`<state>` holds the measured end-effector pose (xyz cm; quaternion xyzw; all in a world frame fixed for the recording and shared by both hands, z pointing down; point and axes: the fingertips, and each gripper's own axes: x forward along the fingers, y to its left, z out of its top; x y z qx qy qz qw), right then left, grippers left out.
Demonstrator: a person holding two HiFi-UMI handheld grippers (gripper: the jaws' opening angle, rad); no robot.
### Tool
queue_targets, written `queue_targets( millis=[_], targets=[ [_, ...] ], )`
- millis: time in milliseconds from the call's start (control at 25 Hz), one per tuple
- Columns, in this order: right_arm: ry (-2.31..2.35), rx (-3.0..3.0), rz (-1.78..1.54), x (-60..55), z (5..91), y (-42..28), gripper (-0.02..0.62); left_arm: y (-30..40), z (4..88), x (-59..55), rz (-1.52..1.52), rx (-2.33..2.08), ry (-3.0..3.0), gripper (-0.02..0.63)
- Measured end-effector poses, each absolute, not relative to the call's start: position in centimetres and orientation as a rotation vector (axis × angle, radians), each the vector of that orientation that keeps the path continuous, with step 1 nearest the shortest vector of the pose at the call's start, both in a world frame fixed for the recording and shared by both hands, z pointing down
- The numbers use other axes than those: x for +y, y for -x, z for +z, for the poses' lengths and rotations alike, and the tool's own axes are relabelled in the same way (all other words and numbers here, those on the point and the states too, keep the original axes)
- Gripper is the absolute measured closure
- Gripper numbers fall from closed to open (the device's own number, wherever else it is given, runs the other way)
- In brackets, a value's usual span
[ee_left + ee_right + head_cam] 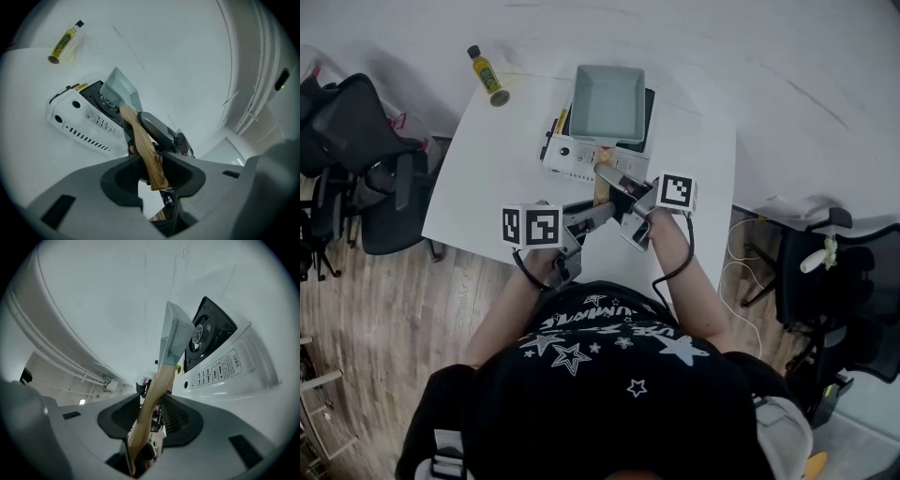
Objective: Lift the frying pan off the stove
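The square grey-blue frying pan (607, 101) with a wooden handle (602, 184) hangs just over the white portable stove (572, 155). In the right gripper view the pan (176, 336) is off the black burner (206, 331). My left gripper (602, 210) is shut on the end of the handle (146, 152). My right gripper (612, 180) is shut on the same handle (155, 387) closer to the pan. From the left gripper view the pan (118, 89) is above the stove (79, 117), with the right gripper's finger (157, 129) lying along the handle.
A yellow oil bottle (487, 75) lies at the white table's (487, 178) far left corner; it is also in the left gripper view (63, 41). Black office chairs stand left (356, 159) and right (834, 281) of the table. A white wall rises behind the stove.
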<state>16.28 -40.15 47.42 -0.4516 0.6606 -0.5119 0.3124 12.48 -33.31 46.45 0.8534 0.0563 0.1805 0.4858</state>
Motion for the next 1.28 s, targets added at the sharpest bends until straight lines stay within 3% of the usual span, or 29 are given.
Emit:
queue_targets(
  millis=[1280],
  targets=[
    [0.661,2.251,-1.511,-27.1,45.7,-4.7,0.445,-5.0,46.2,-19.5,0.157,-0.382,-2.087,0.459]
  ],
)
